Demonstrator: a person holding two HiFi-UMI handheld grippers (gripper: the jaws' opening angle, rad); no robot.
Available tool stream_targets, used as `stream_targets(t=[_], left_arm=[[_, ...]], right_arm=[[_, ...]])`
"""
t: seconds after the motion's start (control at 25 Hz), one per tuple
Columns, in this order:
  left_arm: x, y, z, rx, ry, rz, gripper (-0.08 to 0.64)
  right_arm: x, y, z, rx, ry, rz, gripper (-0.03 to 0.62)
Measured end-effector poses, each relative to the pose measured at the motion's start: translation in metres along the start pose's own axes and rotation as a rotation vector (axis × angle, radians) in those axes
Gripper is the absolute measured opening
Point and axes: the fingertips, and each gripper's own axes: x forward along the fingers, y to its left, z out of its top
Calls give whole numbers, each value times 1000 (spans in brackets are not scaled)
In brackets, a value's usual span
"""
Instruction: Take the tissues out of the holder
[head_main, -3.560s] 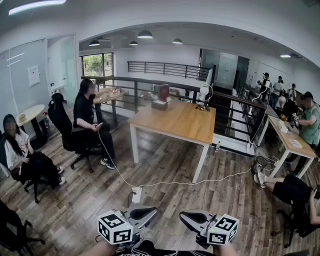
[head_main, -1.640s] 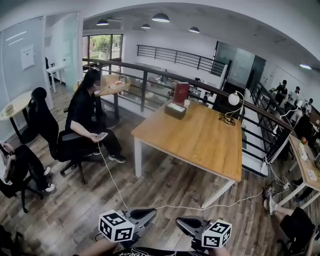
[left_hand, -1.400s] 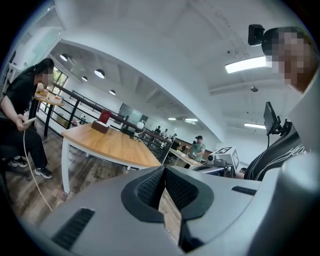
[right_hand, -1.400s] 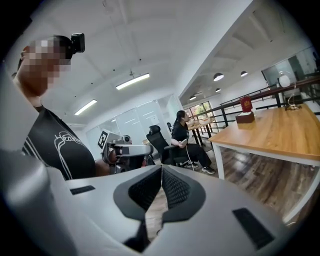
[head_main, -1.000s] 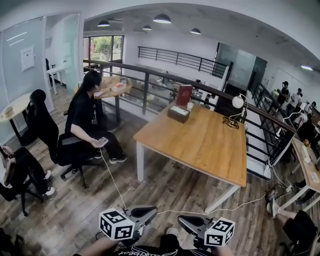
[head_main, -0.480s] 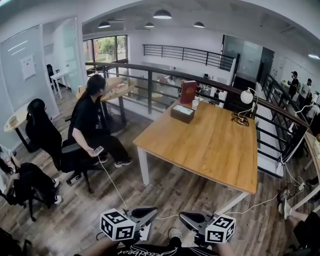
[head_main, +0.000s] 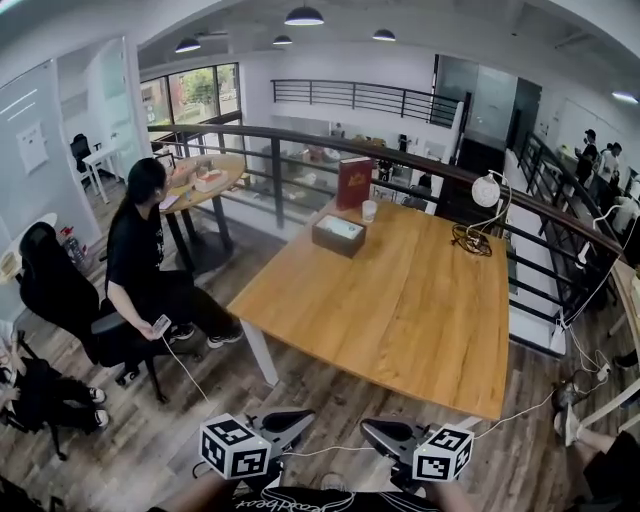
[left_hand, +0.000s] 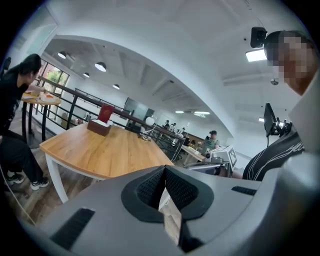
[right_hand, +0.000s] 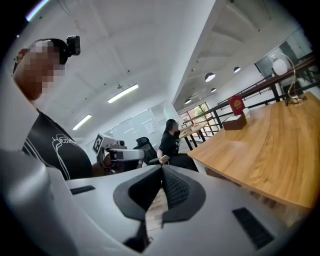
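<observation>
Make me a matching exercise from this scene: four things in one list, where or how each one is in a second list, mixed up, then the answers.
Things:
1. tissue holder
2. red book
3. desk lamp
4. right gripper

Descriptions:
A. stands upright at the far edge of the table
B. jaws shut, nothing between them
C. round white head, at the table's far right side
D. low brown box near the table's far left corner

Pairs: 1-D, 2-A, 3-C, 4-B
</observation>
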Motion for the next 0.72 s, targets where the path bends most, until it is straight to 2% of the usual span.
stream_targets(t=[0.28,0.52,0.72], left_arm=[[74,19,53,31,-25,4,14],[84,28,67,-3,-55,20,12],[92,35,74,4,-67,22,12]], right_arm=[[-9,-75,55,-14,-10,6,17],[-10,-89,70,-39,-22,40,17],[-13,-102,73,-35,-44,31,17]])
